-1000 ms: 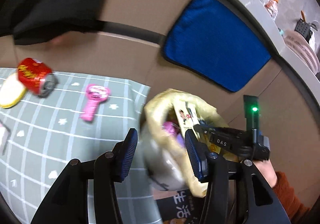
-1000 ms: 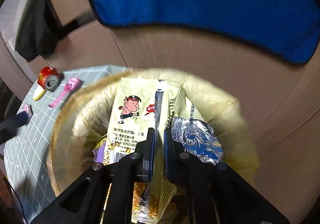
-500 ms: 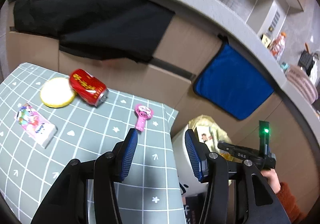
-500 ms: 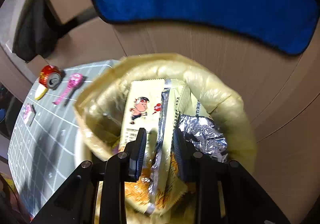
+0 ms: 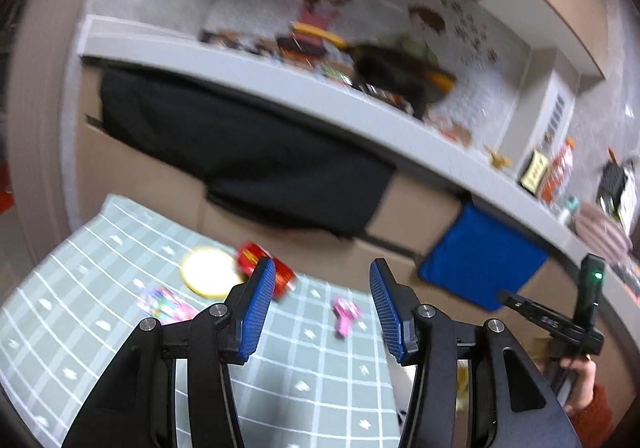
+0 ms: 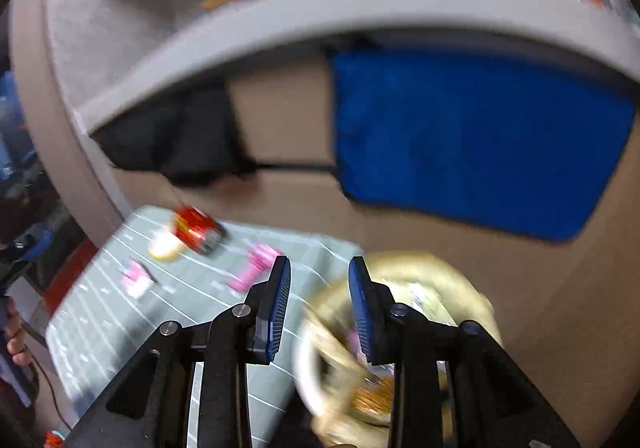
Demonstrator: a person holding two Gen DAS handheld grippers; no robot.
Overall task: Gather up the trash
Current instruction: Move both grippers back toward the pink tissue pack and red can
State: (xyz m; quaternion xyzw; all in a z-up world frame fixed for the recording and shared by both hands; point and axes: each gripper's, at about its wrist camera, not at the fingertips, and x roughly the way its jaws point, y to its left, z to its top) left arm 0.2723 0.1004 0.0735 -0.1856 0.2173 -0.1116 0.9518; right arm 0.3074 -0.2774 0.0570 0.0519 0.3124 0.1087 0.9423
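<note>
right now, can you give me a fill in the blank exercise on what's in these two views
1. The left gripper is open and holds ____.
2. The can on the mat is ____ in colour.
3. The cloth hanging on the cardboard is ____.
4. The bin with the yellow bag stands off the mat's ____ edge in the right wrist view.

Missing words: nothing; red; blue; right
</note>
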